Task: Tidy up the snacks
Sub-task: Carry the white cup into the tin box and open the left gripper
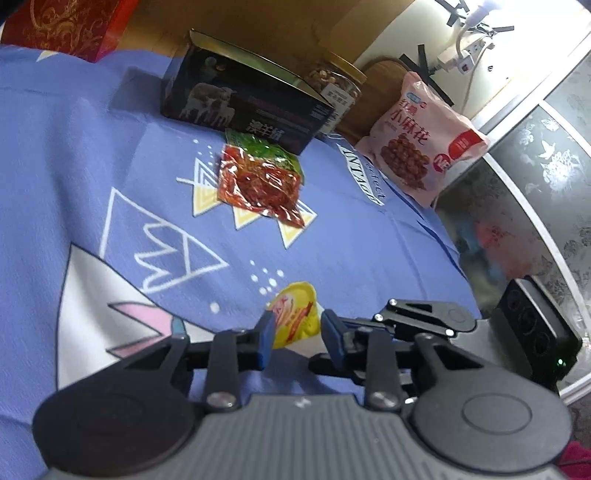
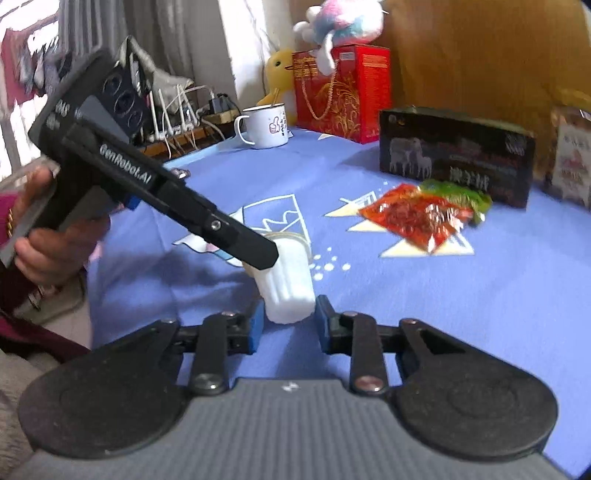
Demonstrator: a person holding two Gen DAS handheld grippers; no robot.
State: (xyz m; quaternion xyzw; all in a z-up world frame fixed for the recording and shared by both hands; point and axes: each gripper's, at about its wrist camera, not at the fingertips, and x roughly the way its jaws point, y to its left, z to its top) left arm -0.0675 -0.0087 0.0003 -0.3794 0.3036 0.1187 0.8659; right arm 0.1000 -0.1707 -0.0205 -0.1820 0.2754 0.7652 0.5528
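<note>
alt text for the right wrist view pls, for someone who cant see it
A small white ribbed cup sits between the blue pads of the right gripper, while the left gripper, held in a hand, grips its top end. Beyond, on a blue printed cloth, lie a red snack packet, a dark box and a white mug.

Soft, even indoor light fills both views, brightest at the pale wall [image 1: 413,33] in the upper right of the left wrist view. The dark printed cardboard box [image 1: 243,107] throws a faint shadow onto the blue patterned cloth [image 1: 332,229]. The crinkly red plastic snack packet [image 2: 413,218] glints with small highlights. Fisheye bending curves the edges, and fine detail smears there, especially the patterned grey panels [image 1: 535,177].
</note>
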